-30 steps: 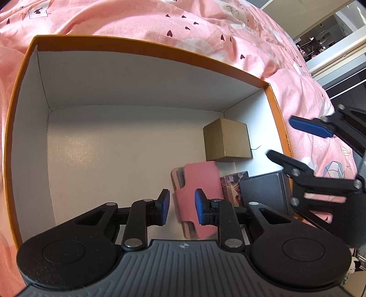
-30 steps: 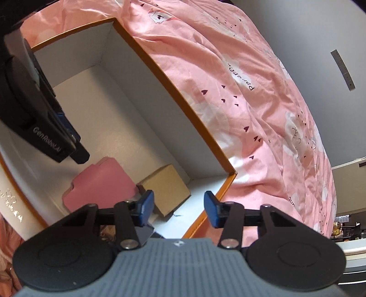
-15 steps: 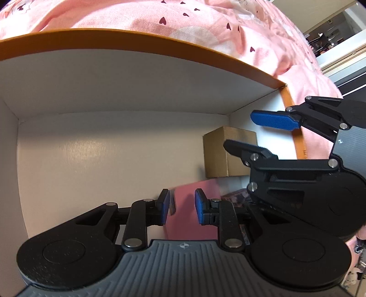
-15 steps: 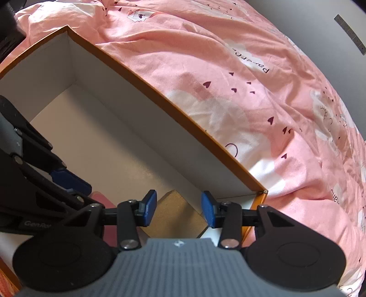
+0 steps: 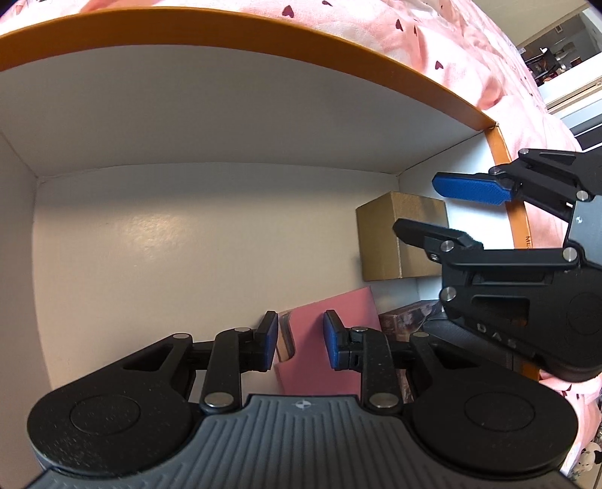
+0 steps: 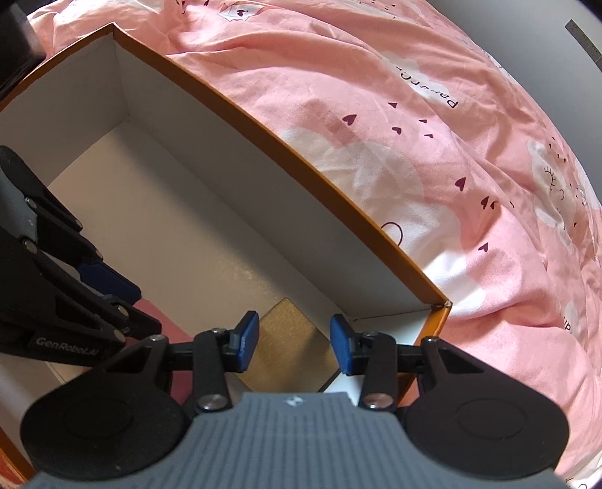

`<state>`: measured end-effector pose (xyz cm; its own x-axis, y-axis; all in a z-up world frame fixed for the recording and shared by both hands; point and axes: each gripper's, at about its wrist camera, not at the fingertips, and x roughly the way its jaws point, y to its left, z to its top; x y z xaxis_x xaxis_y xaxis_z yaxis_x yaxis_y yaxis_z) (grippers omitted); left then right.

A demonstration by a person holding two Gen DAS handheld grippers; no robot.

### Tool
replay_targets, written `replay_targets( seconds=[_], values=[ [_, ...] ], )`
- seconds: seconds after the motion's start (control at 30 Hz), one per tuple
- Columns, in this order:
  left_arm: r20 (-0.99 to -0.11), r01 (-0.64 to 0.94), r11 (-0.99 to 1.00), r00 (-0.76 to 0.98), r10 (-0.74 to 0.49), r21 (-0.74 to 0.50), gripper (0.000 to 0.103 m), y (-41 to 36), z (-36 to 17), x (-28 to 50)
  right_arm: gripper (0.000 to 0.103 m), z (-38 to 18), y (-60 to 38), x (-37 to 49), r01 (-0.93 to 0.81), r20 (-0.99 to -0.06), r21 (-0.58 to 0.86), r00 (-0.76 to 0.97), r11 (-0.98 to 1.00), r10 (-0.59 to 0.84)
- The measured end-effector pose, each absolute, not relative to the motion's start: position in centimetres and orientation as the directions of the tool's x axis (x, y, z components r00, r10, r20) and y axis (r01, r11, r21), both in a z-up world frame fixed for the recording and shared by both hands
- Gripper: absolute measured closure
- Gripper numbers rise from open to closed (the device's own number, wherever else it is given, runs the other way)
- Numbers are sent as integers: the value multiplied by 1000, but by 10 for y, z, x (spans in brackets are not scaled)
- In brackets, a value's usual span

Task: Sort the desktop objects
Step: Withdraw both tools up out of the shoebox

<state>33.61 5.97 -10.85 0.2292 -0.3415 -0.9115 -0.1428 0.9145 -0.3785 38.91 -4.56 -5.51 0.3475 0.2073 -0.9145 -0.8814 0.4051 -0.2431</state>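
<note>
Both claws lowered into box (image 5: pixel 263 49); left claw (image 6: pixel 113 301) reads "GenRobot.AI".

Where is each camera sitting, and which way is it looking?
Left wrist: on the left gripper, looking down into the orange box at a pink item; right gripper shows.
Right wrist: on the right gripper, over the brown box; left gripper shows.
Shared: orange box, brown box, pink bedding.
</note>
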Motion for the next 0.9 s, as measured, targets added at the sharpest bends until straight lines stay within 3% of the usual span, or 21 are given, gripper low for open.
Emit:
replay_targets(
  seconds=[0.33, 0.43, 0.53, 0.9],
  values=[
    [-900, -156, 902, 248, -359, -403, 74, 66, -109, 333, 67, -55, -50, 390, -895, -957, -170, 250, 413, 147],
    [-900, -152, 903, 250, -358, -402, 74, 68, -109, 334, 66, -49, -46, 388, -893, -939, -201, 292, 403, 179],
    [-899, -155, 901, 249, -360, -404, 74, 68, -109, 336, 56, -47, -39, 395, -881, -928, -208, 316, 425, 200],
    [-896, -152, 899, 246, -369, -411, 74, 73, -108, 333, 61, -65, -33, 401, -888, -966, -135, 216, 440, 139]
  ],
)
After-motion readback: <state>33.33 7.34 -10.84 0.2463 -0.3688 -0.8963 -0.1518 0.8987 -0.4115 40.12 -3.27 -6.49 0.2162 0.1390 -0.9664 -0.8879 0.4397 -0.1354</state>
